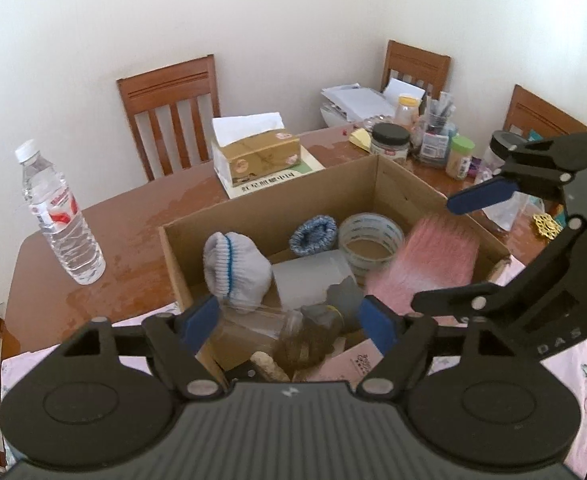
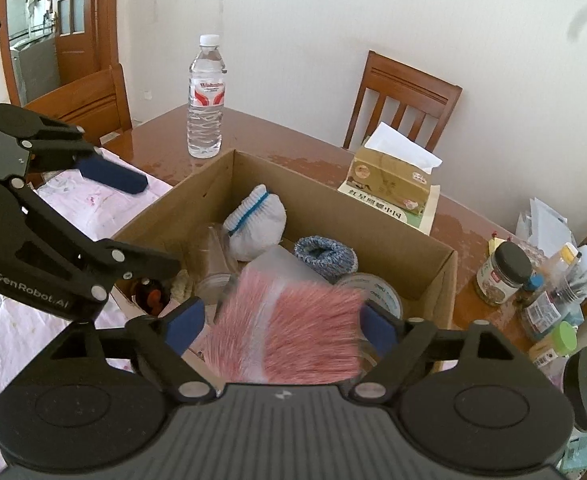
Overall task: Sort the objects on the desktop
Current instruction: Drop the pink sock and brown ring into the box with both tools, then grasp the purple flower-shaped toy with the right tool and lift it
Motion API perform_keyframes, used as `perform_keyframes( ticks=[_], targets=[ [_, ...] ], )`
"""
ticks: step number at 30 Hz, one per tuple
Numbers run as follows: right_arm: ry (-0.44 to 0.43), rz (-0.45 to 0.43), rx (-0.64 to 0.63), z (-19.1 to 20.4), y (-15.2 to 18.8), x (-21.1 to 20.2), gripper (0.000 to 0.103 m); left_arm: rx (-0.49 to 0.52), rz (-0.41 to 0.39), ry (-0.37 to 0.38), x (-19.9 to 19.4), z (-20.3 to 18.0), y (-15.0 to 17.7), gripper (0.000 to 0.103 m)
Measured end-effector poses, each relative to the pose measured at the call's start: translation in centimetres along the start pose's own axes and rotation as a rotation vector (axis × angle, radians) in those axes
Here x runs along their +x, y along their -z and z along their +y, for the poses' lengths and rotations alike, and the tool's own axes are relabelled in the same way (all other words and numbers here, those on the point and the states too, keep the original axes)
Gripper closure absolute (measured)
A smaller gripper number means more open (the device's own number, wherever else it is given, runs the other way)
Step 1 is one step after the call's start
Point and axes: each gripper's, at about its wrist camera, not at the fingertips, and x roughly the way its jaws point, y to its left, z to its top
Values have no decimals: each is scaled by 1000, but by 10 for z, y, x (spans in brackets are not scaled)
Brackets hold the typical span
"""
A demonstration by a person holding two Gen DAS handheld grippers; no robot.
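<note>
An open cardboard box (image 1: 409, 184) (image 2: 425, 284) sits on the brown table. It holds white rolled gloves (image 1: 235, 270) (image 2: 257, 220), a blue knit roll (image 1: 313, 234) (image 2: 325, 254), a tape roll (image 1: 371, 242) (image 2: 377, 290), a grey container (image 1: 313, 280) and a clear cup (image 2: 213, 256). A blurred pink fuzzy item (image 1: 425, 268) (image 2: 293, 328) hangs over the box's right end, between the wide jaws of my right gripper (image 2: 281, 326); I cannot tell if it touches them. My left gripper (image 1: 289, 322) is open and empty over the box's near end.
A water bottle (image 1: 59, 216) (image 2: 207, 100) stands left of the box. A tissue box (image 1: 255, 156) (image 2: 393, 180) lies behind it. Jars and pens (image 1: 421, 136) (image 2: 533, 280) crowd the right. A pink cloth (image 2: 85, 200) covers the near table. Wooden chairs surround it.
</note>
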Motion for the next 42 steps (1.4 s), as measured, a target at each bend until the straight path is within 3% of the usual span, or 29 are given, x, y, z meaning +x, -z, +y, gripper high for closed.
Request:
perform_keyframes(
  ticks=[11, 25, 31, 42],
  targets=[
    [51, 13, 22, -14, 14, -12, 11, 1, 18, 35, -7, -7, 6, 14],
    [108, 55, 166, -23, 76, -29, 11, -9, 42, 77, -26, -40, 34, 13],
    [119, 103, 223, -17, 106, -24, 11, 22, 71, 49, -26, -54, 50, 13],
    [132, 194, 309, -4, 144, 0, 11, 36, 114, 74, -21, -71, 69, 13]
  ],
)
